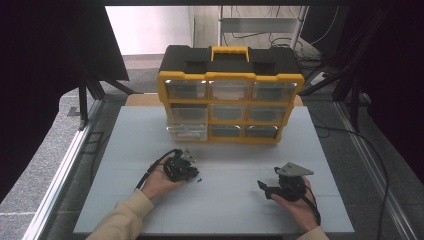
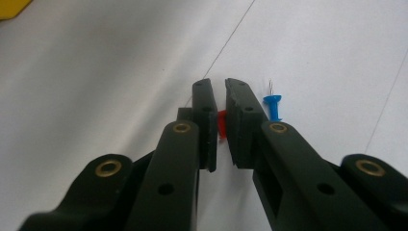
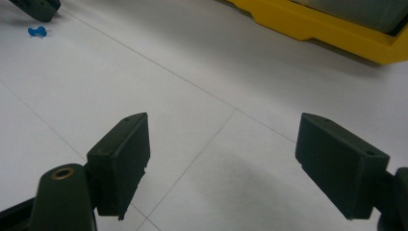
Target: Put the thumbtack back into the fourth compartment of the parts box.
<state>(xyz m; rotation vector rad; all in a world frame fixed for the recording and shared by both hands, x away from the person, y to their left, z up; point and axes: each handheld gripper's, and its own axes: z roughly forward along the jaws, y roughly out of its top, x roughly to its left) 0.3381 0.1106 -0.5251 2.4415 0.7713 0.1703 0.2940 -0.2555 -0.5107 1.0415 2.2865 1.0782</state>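
Red push pin (image 2: 222,126), blue push pin (image 2: 273,105), black gripper (image 2: 219,91), yellow-and-black organizer (image 1: 230,95), white table (image 1: 225,200)

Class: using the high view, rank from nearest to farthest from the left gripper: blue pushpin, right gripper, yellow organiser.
1. blue pushpin, just to its right, beside the left gripper.
2. yellow organiser, at the table's far side.
3. right gripper, across the table.

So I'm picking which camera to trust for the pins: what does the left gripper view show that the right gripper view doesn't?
Left gripper view: a red pin between the nearly shut jaws of the left gripper. Right gripper view: the yellow organizer base and the right gripper, jaws wide open with nothing between them. Both share the blue pin lying on the white table.
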